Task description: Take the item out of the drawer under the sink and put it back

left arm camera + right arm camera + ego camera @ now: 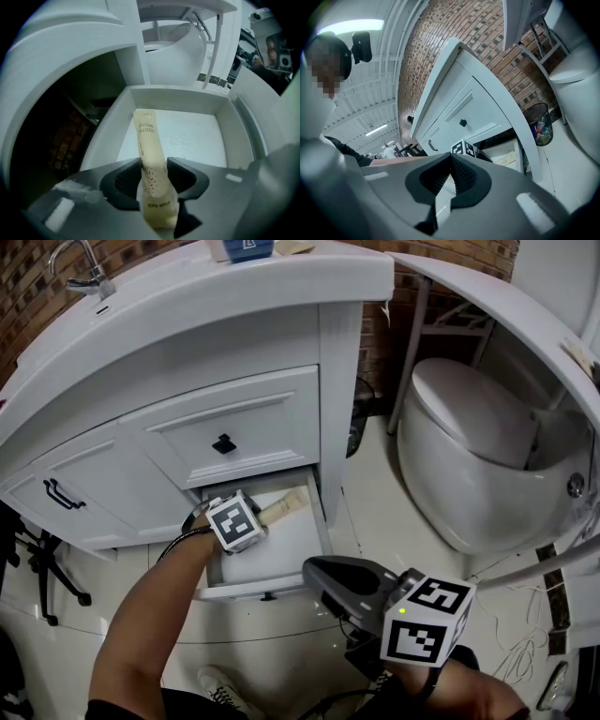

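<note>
Here, the left gripper [154, 174] points into the smooth white drawer [236, 140]. Its ribbed dark fingers [127, 180] are released either side of a slim cream toothbrush packet [149, 140], whose far end lies in the drawer. In the head view the gripper's cube hides those fingers. The right gripper [451, 177] is clenched and empty.
</note>
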`<state>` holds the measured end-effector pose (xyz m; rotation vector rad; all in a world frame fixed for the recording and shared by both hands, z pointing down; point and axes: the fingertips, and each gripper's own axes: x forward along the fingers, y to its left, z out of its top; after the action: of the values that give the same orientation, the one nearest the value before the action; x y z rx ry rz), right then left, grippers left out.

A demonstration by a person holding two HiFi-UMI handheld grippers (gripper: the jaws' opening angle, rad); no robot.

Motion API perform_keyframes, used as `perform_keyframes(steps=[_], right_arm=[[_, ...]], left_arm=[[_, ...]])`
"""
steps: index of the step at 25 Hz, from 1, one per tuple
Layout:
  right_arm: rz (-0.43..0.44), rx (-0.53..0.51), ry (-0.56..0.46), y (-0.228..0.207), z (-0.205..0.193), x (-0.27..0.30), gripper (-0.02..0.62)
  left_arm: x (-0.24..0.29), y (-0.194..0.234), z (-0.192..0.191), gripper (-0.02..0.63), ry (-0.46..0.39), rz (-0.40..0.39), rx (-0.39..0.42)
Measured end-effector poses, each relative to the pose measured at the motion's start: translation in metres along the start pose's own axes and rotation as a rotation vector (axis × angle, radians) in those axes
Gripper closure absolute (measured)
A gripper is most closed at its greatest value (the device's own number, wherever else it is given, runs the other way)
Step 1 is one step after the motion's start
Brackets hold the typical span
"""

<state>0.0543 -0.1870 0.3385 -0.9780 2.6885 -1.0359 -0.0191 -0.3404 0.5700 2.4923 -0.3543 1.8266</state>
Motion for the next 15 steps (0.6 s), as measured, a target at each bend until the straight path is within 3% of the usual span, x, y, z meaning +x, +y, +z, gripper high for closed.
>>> perform_keyframes(steps=[9, 15], right_arm=[[-0.010, -0.013, 0.000, 0.002, 0.001, -0.001, 0.591], [0.012, 0.017, -0.013, 0.015, 0.005, 0.003, 0.591]], left_arm=[[-0.007, -0.012, 0.003, 0.481, -0.053, -0.078, -0.106], [-0.037, -0.020, 0.011, 0.486, -0.117, -0.032, -0.111]])
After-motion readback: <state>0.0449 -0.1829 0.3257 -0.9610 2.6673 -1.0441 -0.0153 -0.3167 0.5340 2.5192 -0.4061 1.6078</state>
